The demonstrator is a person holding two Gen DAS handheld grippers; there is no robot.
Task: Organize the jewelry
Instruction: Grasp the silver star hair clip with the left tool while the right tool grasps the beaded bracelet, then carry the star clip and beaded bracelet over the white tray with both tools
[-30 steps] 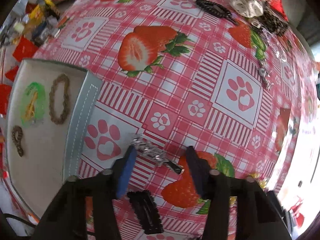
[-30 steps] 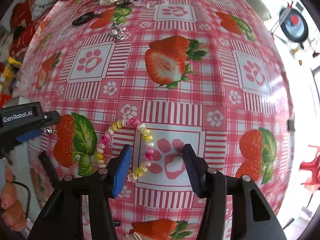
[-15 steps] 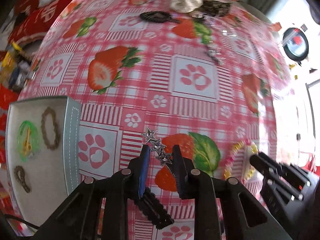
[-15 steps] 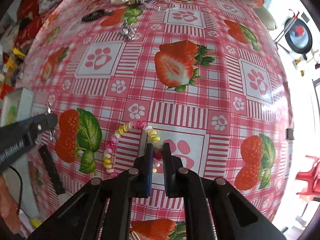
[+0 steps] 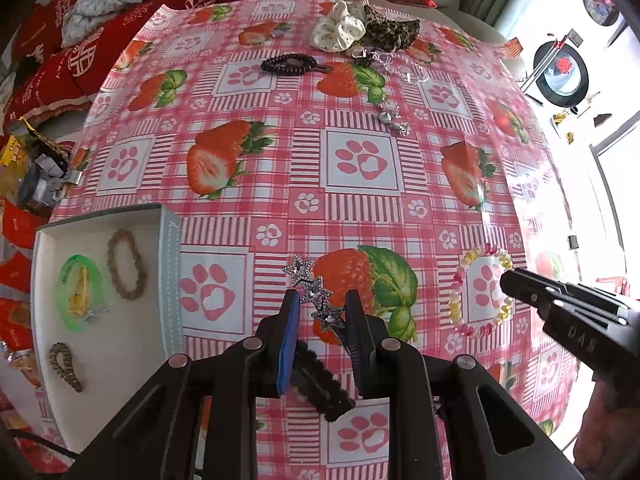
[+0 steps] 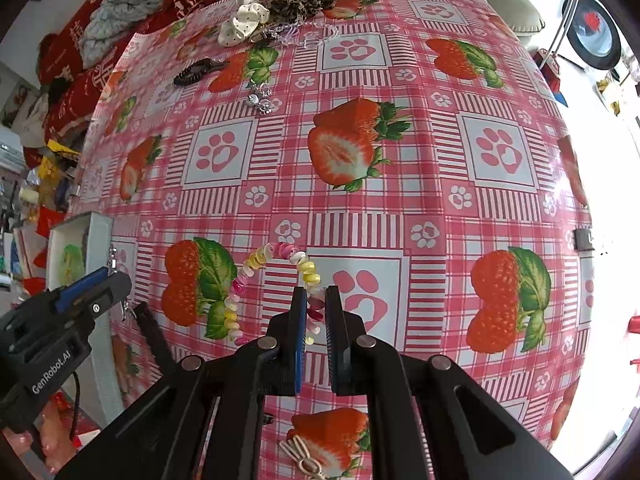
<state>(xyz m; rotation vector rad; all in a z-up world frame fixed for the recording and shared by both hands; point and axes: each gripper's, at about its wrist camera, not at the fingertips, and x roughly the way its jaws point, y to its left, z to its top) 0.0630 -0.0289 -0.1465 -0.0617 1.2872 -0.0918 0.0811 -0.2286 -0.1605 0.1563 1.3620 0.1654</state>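
Note:
My left gripper [image 5: 320, 304] is shut on a silver star hair clip [image 5: 314, 292], held a little above the strawberry tablecloth [image 5: 360, 200]; its stars stick out past the fingertips. My right gripper [image 6: 316, 300] is shut on one side of a pastel spiral bracelet [image 6: 256, 260], and the loop spreads out to its left. The same bracelet [image 5: 478, 292] appears in the left wrist view beside the right gripper [image 5: 510, 280]. A white tray [image 5: 172, 280] at the left holds a green ring [image 5: 78, 292] and two brown hair ties [image 5: 126, 264].
A black hair clip [image 5: 320, 384] lies under the left gripper. At the far edge sit a white scrunchie [image 5: 338, 32], a leopard scrunchie [image 5: 390, 30], a dark spiral tie [image 5: 288, 64] and a silver charm [image 5: 392, 118]. A beige tie [image 6: 304, 460] lies near me.
Both grippers closed, the left on the star clip and the right on the bracelet, and both then rose from the cloth. The left view rolled, bringing the right gripper into sight.

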